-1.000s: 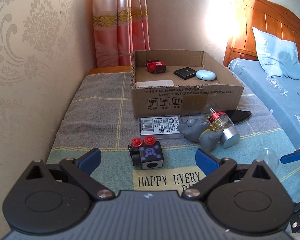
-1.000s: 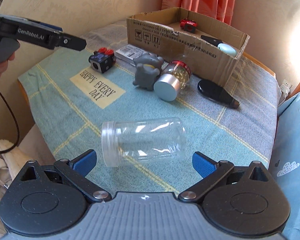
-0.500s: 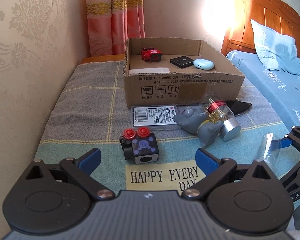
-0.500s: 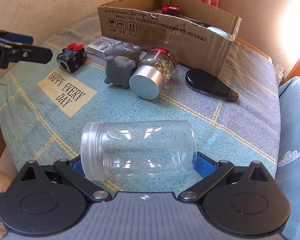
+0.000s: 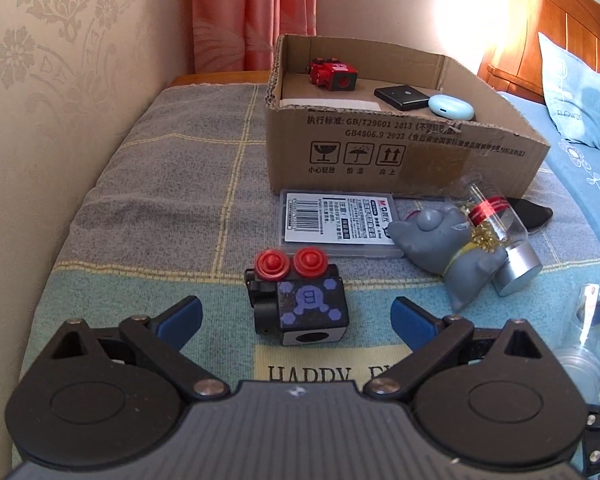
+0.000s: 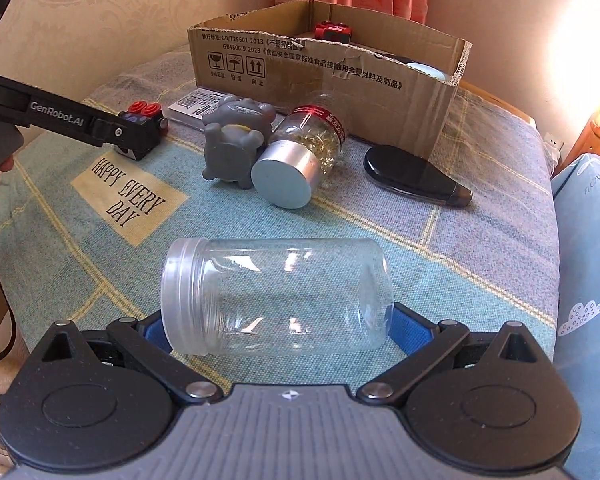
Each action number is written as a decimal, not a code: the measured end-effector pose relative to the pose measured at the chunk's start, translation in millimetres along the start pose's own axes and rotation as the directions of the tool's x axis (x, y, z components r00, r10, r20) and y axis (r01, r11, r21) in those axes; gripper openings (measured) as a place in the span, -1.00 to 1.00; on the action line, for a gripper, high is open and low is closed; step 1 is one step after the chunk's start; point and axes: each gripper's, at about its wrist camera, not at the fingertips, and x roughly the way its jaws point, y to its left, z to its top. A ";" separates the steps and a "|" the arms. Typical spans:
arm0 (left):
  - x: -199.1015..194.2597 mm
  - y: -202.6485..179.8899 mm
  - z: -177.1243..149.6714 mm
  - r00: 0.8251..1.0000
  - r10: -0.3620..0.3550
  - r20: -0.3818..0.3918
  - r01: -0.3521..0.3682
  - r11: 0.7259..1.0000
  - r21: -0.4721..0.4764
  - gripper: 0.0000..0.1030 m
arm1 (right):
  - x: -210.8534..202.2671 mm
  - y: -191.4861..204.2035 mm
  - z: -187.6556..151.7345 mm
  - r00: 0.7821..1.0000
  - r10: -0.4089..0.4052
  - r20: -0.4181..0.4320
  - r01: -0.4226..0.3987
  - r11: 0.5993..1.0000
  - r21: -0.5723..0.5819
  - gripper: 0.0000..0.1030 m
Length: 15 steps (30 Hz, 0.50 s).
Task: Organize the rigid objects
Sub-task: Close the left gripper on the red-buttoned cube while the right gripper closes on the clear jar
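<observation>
Item 1: clear plastic screw-neck jar (image 6: 276, 294), on its side w/ neck to the left, lay across the right gripper (image 6: 276, 328); blue fingers (image 6: 406, 326) stood at neck and base, but firm contact could not be told. Bare blue-and-grey checked cloth (image 6: 480, 240) lay open ahead and to the right, up to the table's right edge. Item 2: black cube toy w/ two red knobs (image 5: 300, 300) sat btwn the spread blue fingers (image 5: 182, 314) of the left gripper (image 5: 296, 316), not touched; open cloth to its left as far as the wall. Brown cardboard box (image 5: 380, 148) stood at the far end, top open. Left gripper was held low and level, pointed at the box.
</observation>
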 end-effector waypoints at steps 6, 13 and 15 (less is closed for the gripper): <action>9.9 3.4 -9.8 0.999 0.044 -0.023 -0.044 0.999 0.009 0.99 | 0.6 0.7 -0.2 1.000 0.000 0.003 0.000 1.000 -0.001 1.00; 4.8 8.6 -19.1 0.999 0.028 0.025 -0.029 0.999 0.025 0.99 | 0.0 0.9 -1.9 1.000 -0.002 0.017 0.002 1.000 0.002 1.00; 6.0 7.0 -18.0 0.999 0.038 0.036 -0.038 0.999 0.015 1.00 | -0.4 0.9 -1.5 1.000 -0.003 0.015 0.003 1.000 0.004 1.00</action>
